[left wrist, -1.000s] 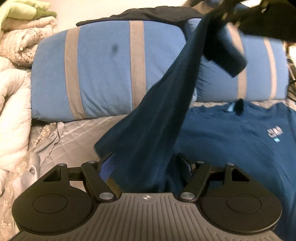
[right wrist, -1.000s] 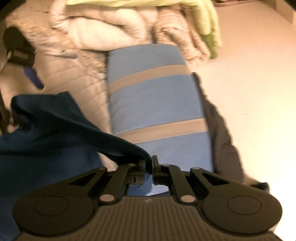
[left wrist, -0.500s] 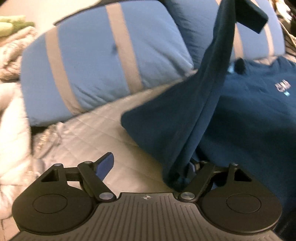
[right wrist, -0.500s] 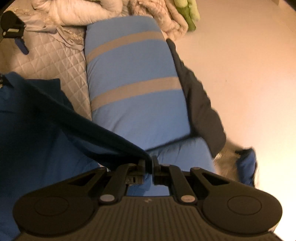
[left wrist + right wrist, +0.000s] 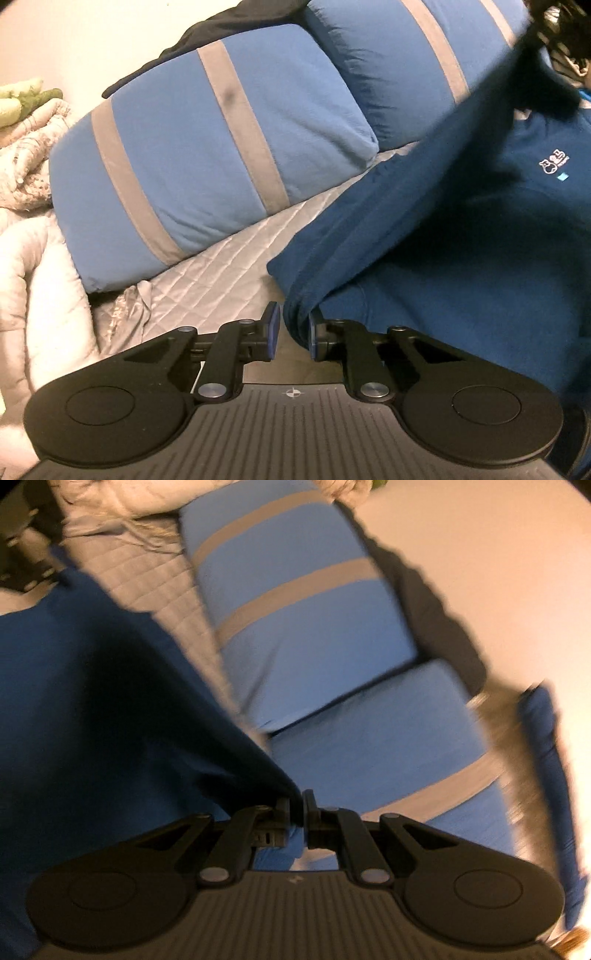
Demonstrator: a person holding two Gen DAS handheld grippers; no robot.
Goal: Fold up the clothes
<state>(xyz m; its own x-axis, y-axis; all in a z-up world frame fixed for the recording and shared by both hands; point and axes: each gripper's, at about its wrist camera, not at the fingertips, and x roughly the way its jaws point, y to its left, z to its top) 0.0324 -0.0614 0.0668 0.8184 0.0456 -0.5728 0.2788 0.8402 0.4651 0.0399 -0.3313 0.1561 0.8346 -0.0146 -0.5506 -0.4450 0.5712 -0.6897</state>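
A dark blue shirt (image 5: 461, 240) with a small white chest logo lies spread on the quilted grey bedcover (image 5: 229, 273). One part of it is lifted and stretched diagonally between both grippers. My left gripper (image 5: 293, 330) has its jaws closed in on a bunched fold at the shirt's lower left edge. In the right wrist view my right gripper (image 5: 295, 808) is shut on the far end of the same lifted strip, holding it above the blue shirt (image 5: 110, 701). That view is blurred.
Two blue pillows with grey stripes (image 5: 207, 155) (image 5: 406, 55) lean along the back of the bed, with a dark garment (image 5: 207, 37) behind them. A white duvet (image 5: 33, 295) and bunched blankets fill the left side. A pale wall (image 5: 498, 572) is beyond.
My left gripper's jaws went from wide open to closed in on the shirt's fold. My right gripper carried its end of the strip further over the shirt, staying shut.
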